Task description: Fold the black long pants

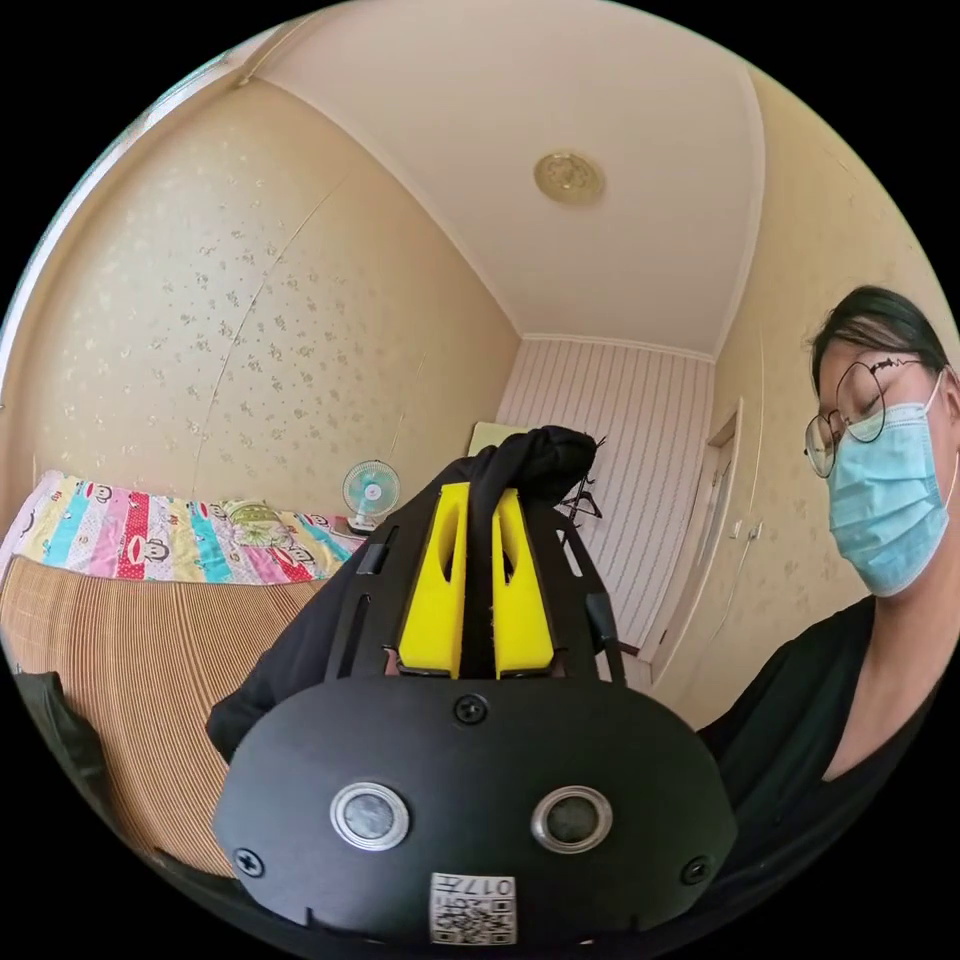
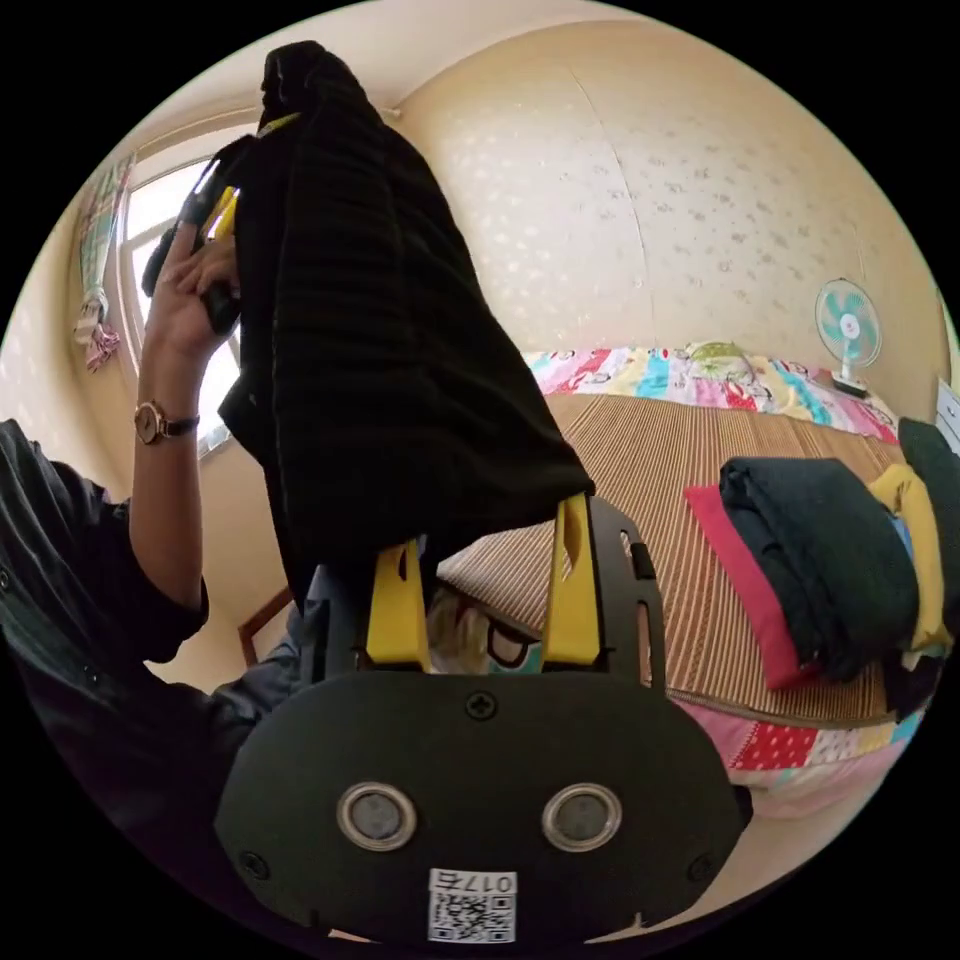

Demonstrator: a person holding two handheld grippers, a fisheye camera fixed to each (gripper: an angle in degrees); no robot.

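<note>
The black long pants [image 2: 380, 360] hang in the air in the right gripper view, held up at the top left by my left gripper [image 2: 222, 215], with a hand around its grip. In the left gripper view, that gripper [image 1: 480, 500] has its yellow jaws shut on a bunched fold of the pants [image 1: 535, 460], which trail down its left side. My right gripper [image 2: 488, 525] sits under the pants' lower edge with its yellow jaws wide apart. The cloth drapes over the jaw tips and hides them.
A bed with a striped mat [image 2: 650, 450] lies behind the pants, with a patterned quilt [image 1: 150, 540] along the wall. A stack of folded clothes [image 2: 820, 560] rests on the mat at right. A small fan [image 2: 848, 325] stands at the bed's far end. A person [image 1: 880, 620] stands close on the right.
</note>
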